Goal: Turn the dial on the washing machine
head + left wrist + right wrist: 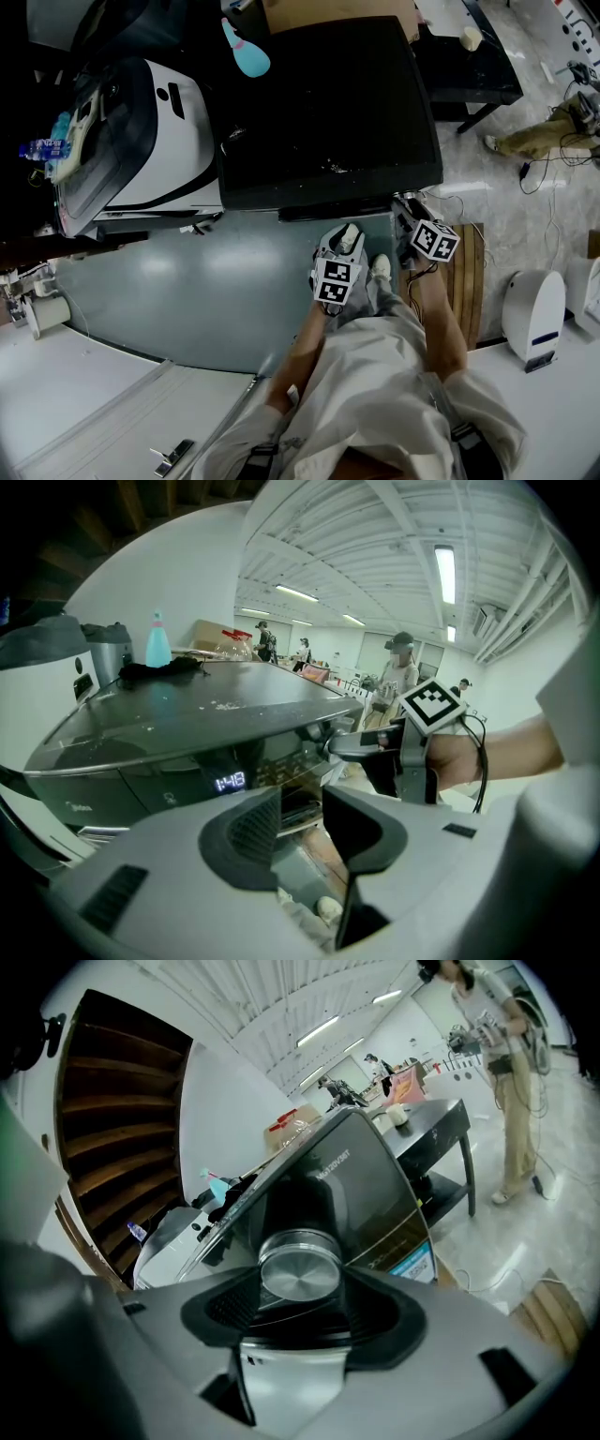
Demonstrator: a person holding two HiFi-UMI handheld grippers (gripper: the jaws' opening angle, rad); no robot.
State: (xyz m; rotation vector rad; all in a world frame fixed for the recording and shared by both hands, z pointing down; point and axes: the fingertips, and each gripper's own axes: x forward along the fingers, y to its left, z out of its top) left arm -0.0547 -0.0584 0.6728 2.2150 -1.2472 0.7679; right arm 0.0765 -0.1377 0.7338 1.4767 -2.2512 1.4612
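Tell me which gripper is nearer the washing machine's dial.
Right. The right gripper is clamped on the dial; the left gripper hangs beside it, off the dial, jaws apart and empty.

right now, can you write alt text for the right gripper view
The right gripper has its jaws closed on the round silver dial of a dark washing machine. A white washer stands beside it, and a person stands near a black table in the background.
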